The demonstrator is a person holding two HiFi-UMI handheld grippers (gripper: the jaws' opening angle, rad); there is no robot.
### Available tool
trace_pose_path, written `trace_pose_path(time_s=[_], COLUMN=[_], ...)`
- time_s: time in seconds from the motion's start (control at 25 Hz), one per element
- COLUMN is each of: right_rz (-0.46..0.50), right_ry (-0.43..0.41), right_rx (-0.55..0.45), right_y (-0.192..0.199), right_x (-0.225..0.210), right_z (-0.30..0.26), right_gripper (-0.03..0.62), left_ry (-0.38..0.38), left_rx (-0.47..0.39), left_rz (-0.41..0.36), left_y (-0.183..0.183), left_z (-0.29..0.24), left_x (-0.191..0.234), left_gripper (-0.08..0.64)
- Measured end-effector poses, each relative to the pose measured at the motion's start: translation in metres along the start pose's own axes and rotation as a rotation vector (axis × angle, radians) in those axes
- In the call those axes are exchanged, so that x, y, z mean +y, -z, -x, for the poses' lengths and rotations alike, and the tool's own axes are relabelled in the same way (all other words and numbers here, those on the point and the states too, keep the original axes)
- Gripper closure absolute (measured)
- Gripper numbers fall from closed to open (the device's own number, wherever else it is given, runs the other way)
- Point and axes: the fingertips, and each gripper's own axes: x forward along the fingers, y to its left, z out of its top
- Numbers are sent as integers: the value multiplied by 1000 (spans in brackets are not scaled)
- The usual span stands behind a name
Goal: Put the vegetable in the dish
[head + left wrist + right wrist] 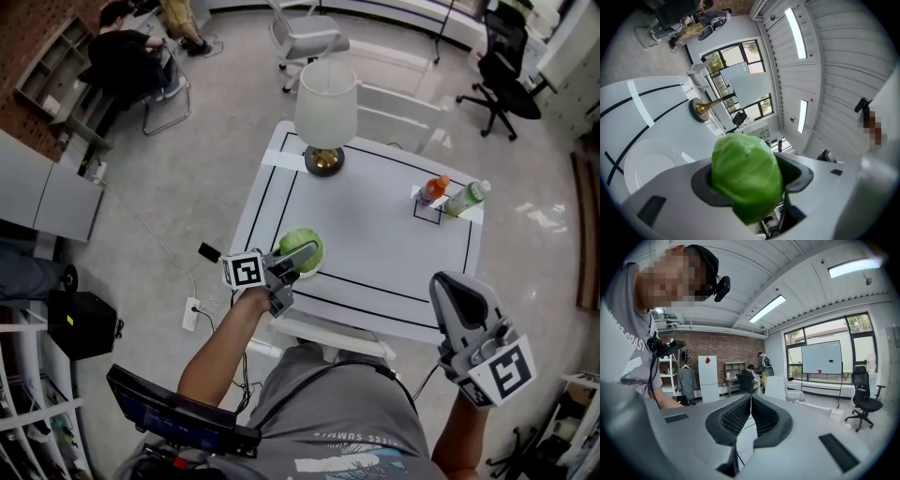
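The green vegetable (746, 176) is gripped between the jaws of the left gripper (295, 262), which are held partly apart and pressed against its sides. It is held at the near-left corner of the table (375, 234), right over the white dish (649, 164) that sits by the near edge. Whether the vegetable touches the dish cannot be told. The right gripper (750, 401) is seen off the table's near-right corner; its pads are closed on each other, with nothing between them. A lamp (325, 108) with a white shade is found at the far-left corner. Two bottles, one orange-capped (432, 190) and one green (466, 198), are stood side by side near the far-right corner.
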Motion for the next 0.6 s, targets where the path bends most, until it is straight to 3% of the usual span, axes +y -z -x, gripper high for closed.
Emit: trace_pose_path(time_s=[0.6], right_rz=[-19], right_ry=[0], right_rx=[49], right_y=[17], right_x=[-17], right_z=[2], right_gripper=[584], left_ry=[-177], left_rx=[186], left_rz=[-8], left_y=[34], left_z=[-9], left_x=[84], left_gripper=[284])
